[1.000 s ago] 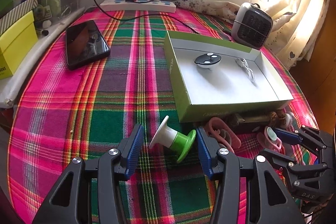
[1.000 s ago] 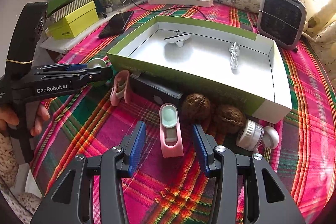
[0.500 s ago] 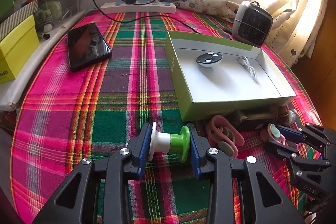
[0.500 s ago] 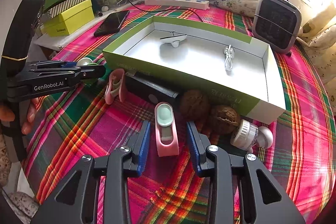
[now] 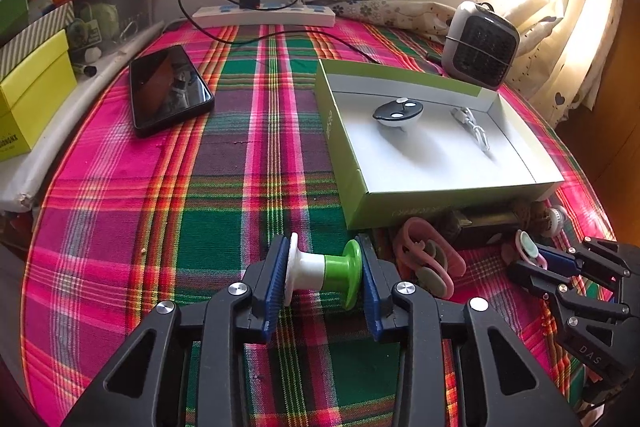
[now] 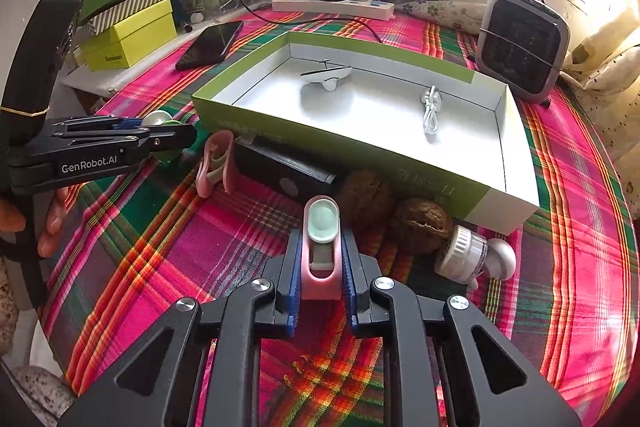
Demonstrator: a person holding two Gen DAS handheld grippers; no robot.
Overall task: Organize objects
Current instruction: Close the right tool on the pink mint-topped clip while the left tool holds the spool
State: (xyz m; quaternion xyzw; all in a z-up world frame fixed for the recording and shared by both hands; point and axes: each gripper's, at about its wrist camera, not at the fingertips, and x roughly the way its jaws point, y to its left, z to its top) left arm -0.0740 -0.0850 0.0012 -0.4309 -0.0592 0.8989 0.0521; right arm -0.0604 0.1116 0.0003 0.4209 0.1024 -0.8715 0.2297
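A: How does the left gripper (image 5: 322,275) stand?

B: Clamped. Its blue pads press on the two ends of a white and green spool (image 5: 320,274), one on the white flange, the other on the green one. The spool lies on its side across the jaws, low over the plaid cloth (image 5: 224,187) on the surface, just in front of the near left corner of the green box (image 5: 352,195).

A: And the right gripper (image 6: 322,269)?

B: Its jaws are closing, and already both pads touch the sides of a pink clip (image 6: 322,247) with a pale green pad on top. The clip points away from the camera, its far end near two walnuts (image 6: 394,211) that sit against the box's front wall.

A: Anything else close to it?

B: A second pink clip (image 6: 216,163) stands on edge to the left beside a black block (image 6: 280,169). A white bottle (image 6: 474,257) lies on its side to the right of the walnuts.

A: What is in the box?

B: A small white and black gadget (image 5: 398,111) and a coiled white cable (image 5: 472,123), well apart on the white floor of the box.

A: Can you see who holds the grippers?

B: Only fingers (image 6: 54,223) wrapped around the left gripper's handle, at the left edge of the right wrist view.
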